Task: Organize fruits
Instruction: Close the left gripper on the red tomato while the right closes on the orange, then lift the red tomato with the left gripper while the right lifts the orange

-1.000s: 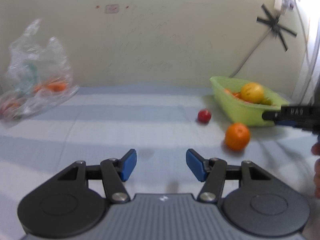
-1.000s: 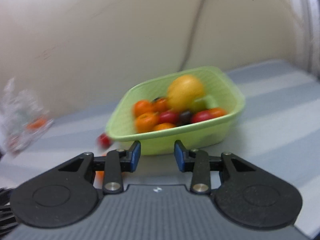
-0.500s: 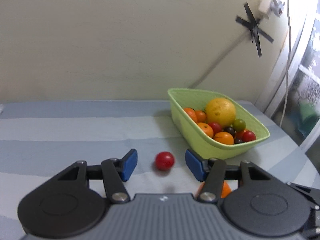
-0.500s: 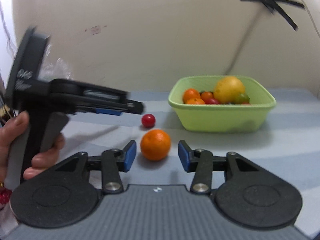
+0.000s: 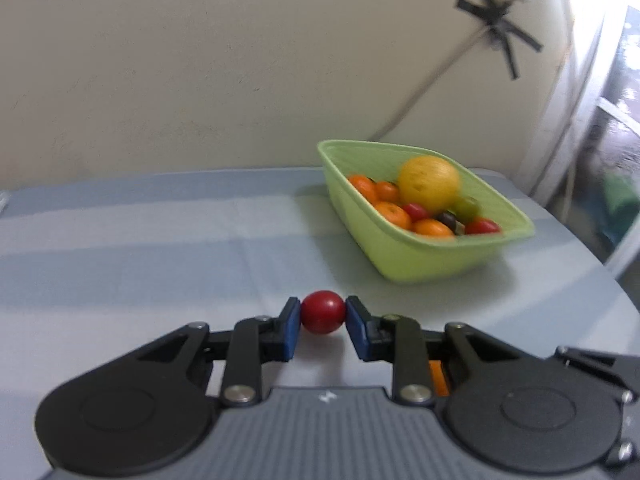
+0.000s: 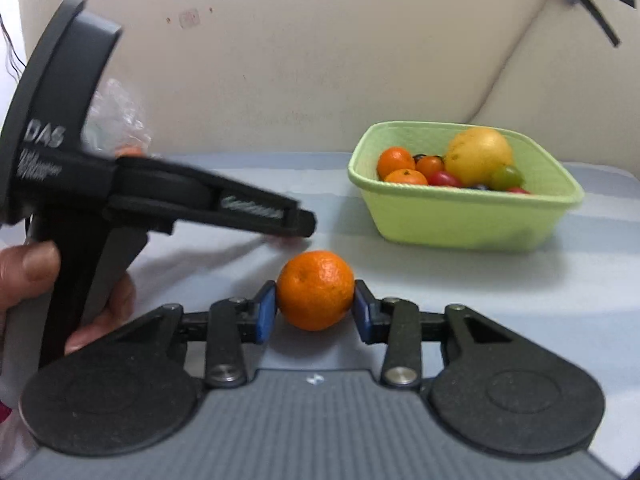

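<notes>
A small red tomato rests on the grey-blue cloth, and my left gripper is shut on it, both blue pads against its sides. In the right wrist view an orange sits on the cloth between the blue pads of my right gripper, whose jaws are closing and touch it on both sides. A sliver of that orange shows behind the left gripper's finger. The green basket stands beyond to the right, holding several oranges, tomatoes and a big yellow fruit.
In the right wrist view the left gripper reaches in from the left, held by a hand. A clear plastic bag lies behind it by the wall. The basket sits at the back right, near the table's right edge.
The left gripper swung right from the bag side to the red tomato and shut on it. The right gripper turned from the basket to the orange and its pads came in against it.
</notes>
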Tool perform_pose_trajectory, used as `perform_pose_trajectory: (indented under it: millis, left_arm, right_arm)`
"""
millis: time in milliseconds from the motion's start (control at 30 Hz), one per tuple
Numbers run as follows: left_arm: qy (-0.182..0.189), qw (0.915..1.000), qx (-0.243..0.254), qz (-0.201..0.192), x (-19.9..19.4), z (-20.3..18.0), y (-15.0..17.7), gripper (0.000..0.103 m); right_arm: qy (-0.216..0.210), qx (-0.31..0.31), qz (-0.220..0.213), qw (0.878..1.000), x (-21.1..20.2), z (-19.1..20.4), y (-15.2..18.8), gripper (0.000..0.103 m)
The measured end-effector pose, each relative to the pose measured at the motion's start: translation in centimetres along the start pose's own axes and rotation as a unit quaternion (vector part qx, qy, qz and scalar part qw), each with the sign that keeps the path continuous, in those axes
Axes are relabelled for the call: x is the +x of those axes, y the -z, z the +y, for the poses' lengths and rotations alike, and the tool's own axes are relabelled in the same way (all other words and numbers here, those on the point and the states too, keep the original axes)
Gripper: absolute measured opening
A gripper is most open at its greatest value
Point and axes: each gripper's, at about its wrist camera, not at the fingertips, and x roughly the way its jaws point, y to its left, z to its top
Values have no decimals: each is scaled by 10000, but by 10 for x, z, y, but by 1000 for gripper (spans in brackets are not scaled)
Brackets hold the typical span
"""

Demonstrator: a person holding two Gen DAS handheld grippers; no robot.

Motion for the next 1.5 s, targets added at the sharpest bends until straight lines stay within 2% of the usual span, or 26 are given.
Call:
perform_pose_trajectory:
  millis: [133, 233, 367, 500, 567, 667, 767, 833, 1000, 1233, 1400, 1500]
  left_arm:
    - [235, 9996, 25, -147, -57, -25, 46, 25]
    - [353, 9991, 98, -198, -91, -48, 84, 25]
    - [321, 9991, 161, -227, -117, -73, 121, 25]
    - [279, 9992, 232, -163, -125, -89, 144, 26]
    - [203, 9994, 270, -85, -123, -92, 149, 26]
    - [-52, 9989, 425, -171, -127, -102, 156, 28]
    - [-303, 9981, 493, -217, -133, -109, 162, 38]
    - [-426, 9974, 526, -265, -134, -114, 163, 40]
    - [-578, 9964, 526, -341, -137, -117, 165, 45]
    - [-642, 9952, 605, -434, -141, -121, 166, 50]
    - [-378, 9952, 567, -708, -155, -112, 171, 57]
    - [-270, 9961, 527, -662, -154, -108, 171, 56]
  right_arm:
    - [-23, 64, -175, 9998, -58, -1, 37, 42]
    - [194, -141, -288, 9993, -95, 4, 66, 42]
    - [295, -175, -325, 9989, -125, 5, 95, 42]
    - [233, -95, -326, 9992, -138, 4, 112, 43]
    - [240, -103, -307, 9992, -139, 7, 118, 43]
    - [257, -109, -359, 9990, -143, 7, 125, 45]
    - [268, -147, -467, 9984, -151, 7, 130, 50]
    - [350, -187, -593, 9974, -156, 6, 133, 56]
    - [411, -136, -647, 9970, -162, 5, 139, 56]
    - [381, -193, -737, 9964, -167, 9, 144, 56]
    - [353, -266, -783, 9960, -168, 11, 146, 56]
    - [326, -336, -816, 9956, -167, 12, 147, 56]
